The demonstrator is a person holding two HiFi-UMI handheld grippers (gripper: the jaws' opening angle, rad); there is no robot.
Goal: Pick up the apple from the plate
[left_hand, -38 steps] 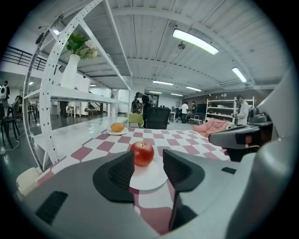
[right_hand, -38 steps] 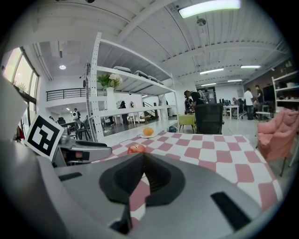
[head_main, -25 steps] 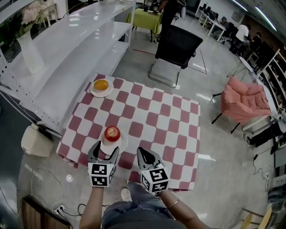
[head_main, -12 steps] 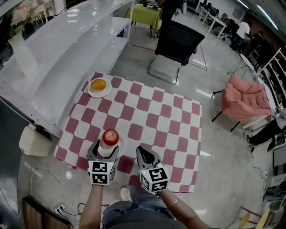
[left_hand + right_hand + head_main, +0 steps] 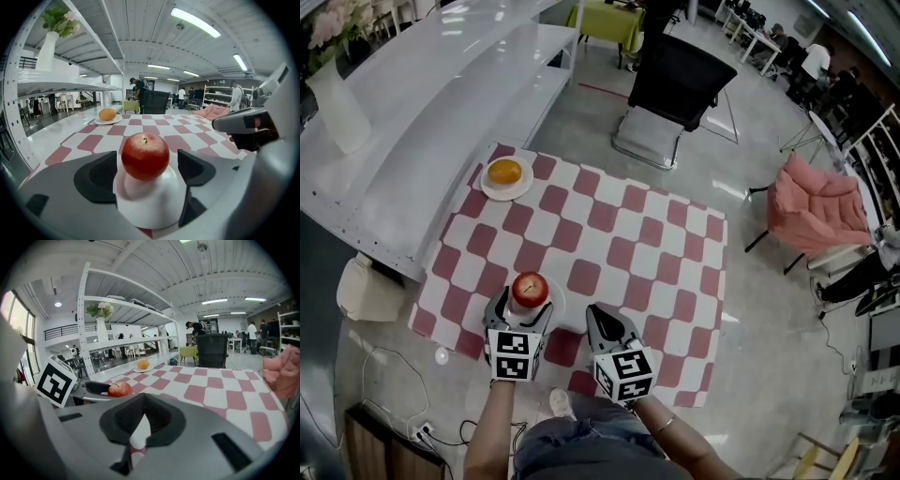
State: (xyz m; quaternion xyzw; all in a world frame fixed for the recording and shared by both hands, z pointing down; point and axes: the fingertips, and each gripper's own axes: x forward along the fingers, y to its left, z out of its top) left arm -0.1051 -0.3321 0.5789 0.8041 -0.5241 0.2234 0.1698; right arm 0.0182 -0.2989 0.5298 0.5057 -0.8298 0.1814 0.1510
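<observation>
Checkered red-and-white cloth (image 5: pixel 619 225) covers the bench (image 5: pixel 427 323) below me. Near its front edge the apple (image 5: pixel 145 156) sits on a white plate (image 5: pixel 150 206), right between the pads of my left tongs (image 5: pixel 146 172), which are opening wide and not touching it. My right tongs (image 5: pixel 140 427) hover just beside, pinched together, holding nothing.

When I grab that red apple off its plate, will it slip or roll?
The apple looks round and glossy, so it may slip or roll. Its smooth, unbruised skin suggests it is firm. The small plate might slide.
</observation>
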